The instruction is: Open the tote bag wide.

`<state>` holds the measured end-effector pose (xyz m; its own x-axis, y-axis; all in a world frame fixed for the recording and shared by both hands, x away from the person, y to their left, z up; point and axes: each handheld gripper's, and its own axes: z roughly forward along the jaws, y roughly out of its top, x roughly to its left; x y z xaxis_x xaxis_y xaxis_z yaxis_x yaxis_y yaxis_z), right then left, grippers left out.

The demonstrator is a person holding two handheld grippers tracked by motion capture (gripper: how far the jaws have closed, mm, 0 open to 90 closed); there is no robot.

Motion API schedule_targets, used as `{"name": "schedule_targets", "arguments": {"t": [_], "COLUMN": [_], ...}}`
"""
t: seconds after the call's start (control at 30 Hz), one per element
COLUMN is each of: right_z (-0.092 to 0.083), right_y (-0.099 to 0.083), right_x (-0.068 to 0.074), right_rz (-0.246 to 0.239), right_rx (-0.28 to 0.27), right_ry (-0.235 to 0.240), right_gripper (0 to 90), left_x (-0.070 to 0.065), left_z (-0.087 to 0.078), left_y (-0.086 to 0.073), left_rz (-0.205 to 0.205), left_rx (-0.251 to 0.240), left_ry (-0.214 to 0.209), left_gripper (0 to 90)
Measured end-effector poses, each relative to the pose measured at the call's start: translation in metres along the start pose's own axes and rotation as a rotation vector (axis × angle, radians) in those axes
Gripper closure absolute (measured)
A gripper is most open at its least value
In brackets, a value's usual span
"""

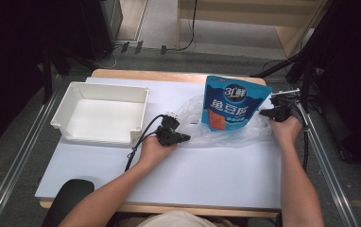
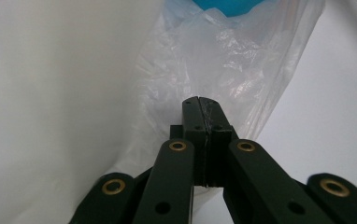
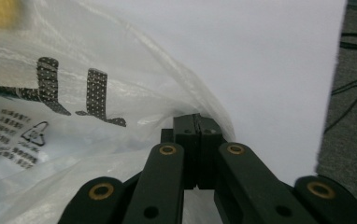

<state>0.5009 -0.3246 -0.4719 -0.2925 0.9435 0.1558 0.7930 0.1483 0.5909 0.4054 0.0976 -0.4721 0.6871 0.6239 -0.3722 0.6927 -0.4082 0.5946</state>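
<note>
At your far left sits one white tray [image 1: 100, 113], open-topped and holding nothing, on the white table [image 1: 193, 175]. Just right of it, your left gripper [image 1: 184, 137] is clamped shut on the left edge of the clear plastic bag [image 1: 226, 135]; in the left gripper view the film [image 2: 223, 70] is pinched between the closed jaws. The bag lies spread across the middle of the table, and one blue snack pouch [image 1: 230, 101] stands upright in it, its bottom inside the film and its top rising above. At your right, your right gripper [image 1: 263, 113] is likewise closed tight on the bag's right edge [image 3: 120, 140], beside the table's rim. Count: one tray, one bag, one pouch, two grippers.
</note>
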Motion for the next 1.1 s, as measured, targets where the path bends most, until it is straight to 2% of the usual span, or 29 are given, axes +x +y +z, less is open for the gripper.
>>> {"name": "schedule_targets", "arguments": {"t": [0.07, 0.23, 0.37, 0.4, 0.47, 0.57, 0.7, 0.8, 0.9, 1.0, 1.1], "right_z": [-0.001, -0.002, -0.002, -0.002, -0.002, -0.004, -0.019, -0.033, -0.048, -0.061, -0.072], "right_y": [-0.001, -0.002, -0.002, -0.002, -0.002, 0.001, 0.005, 0.006, 0.005, 0.002, -0.001], "right_x": [-0.005, -0.005, -0.005, -0.005, -0.004, 0.003, 0.013, 0.022, 0.028, 0.035, 0.045], "right_rz": [0.026, 0.016, 0.022, 0.017, 0.029, 0.013, -0.001, -0.035, -0.044, -0.063, -0.080], "right_rx": [0.000, -0.003, -0.003, -0.006, -0.005, 0.016, -0.026, -0.050, -0.076, -0.101, -0.106], "right_ry": [0.009, -0.006, -0.010, -0.032, -0.043, -0.042, 0.019, 0.037, 0.065, 0.090, 0.111], "right_gripper": [90.0, 90.0, 90.0, 90.0, 90.0, 90.0, 90.0, 90.0, 90.0, 90.0, 90.0], "left_x": [-0.001, -0.005, -0.003, -0.003, -0.003, -0.005, -0.013, -0.022, -0.029, -0.034, -0.034], "left_z": [-0.001, -0.006, -0.011, -0.011, -0.011, -0.014, -0.023, -0.033, -0.042, -0.049, -0.053], "left_y": [-0.001, -0.003, -0.007, -0.007, -0.006, -0.001, 0.010, 0.021, 0.033, 0.043, 0.055], "left_rz": [0.000, 0.037, 0.035, 0.033, 0.025, 0.029, 0.055, 0.085, 0.104, 0.109, 0.121], "left_rx": [0.006, 0.033, 0.039, 0.037, 0.034, 0.021, -0.001, -0.024, -0.034, -0.045, -0.048], "left_ry": [0.000, 0.023, 0.026, 0.025, 0.022, 0.011, -0.006, -0.014, -0.023, -0.034, -0.027], "left_gripper": [90.0, 90.0, 90.0, 90.0, 90.0, 90.0, 90.0, 90.0, 90.0, 90.0, 90.0]}}
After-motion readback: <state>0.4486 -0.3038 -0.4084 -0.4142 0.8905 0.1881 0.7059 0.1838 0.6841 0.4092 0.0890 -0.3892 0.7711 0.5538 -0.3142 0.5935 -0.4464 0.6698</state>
